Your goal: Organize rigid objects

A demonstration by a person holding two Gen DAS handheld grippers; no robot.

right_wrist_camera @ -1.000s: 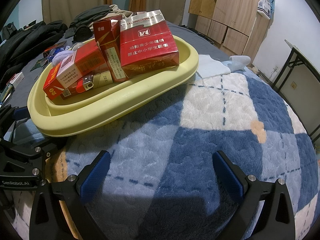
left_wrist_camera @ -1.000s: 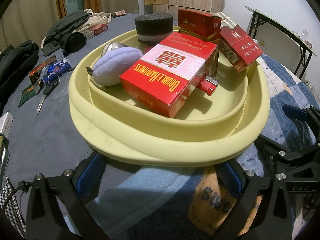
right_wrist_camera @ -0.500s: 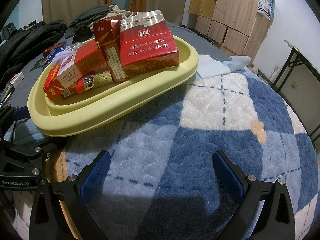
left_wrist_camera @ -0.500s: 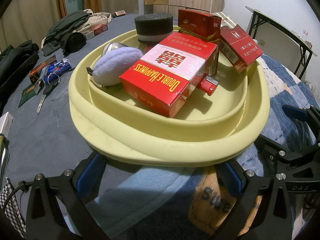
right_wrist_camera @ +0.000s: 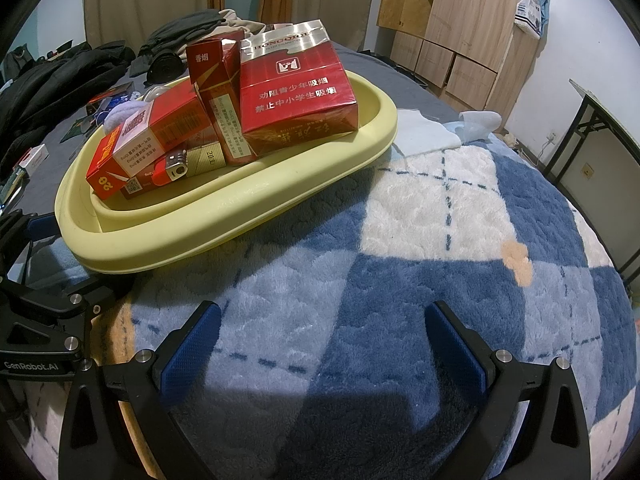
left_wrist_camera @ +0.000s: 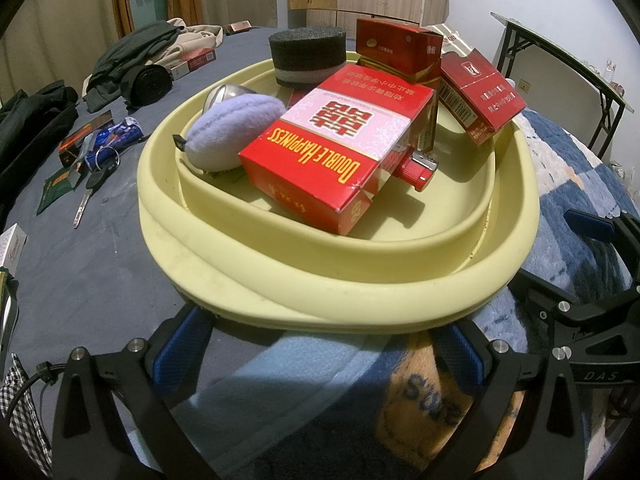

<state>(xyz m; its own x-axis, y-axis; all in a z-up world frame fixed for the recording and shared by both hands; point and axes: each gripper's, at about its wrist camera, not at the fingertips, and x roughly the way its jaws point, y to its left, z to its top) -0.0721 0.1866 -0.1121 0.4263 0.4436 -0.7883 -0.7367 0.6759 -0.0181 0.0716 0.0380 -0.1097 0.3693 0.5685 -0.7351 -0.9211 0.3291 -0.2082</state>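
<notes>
A pale yellow basin (left_wrist_camera: 328, 288) (right_wrist_camera: 132, 240) sits on the bed. Inside it lie several red cigarette boxes, among them a "Double Happiness" box (left_wrist_camera: 332, 148) and a large dark red box (right_wrist_camera: 296, 92), plus a red lighter (left_wrist_camera: 418, 166) (right_wrist_camera: 170, 168), a lilac puff (left_wrist_camera: 234, 132) and a black foam disc (left_wrist_camera: 307, 56). My left gripper (left_wrist_camera: 320, 350) is open, its blue pads just below the basin's near rim. My right gripper (right_wrist_camera: 320, 344) is open over the blue checked blanket (right_wrist_camera: 400, 240), right of the basin, holding nothing.
Keys (left_wrist_camera: 94, 184), small packets and boxes (left_wrist_camera: 84, 136) lie on the grey sheet left of the basin. Dark clothes (left_wrist_camera: 132, 64) are piled at the back left. A white cloth (right_wrist_camera: 424, 132) lies beyond the basin. A folding table (right_wrist_camera: 600, 128) stands at right.
</notes>
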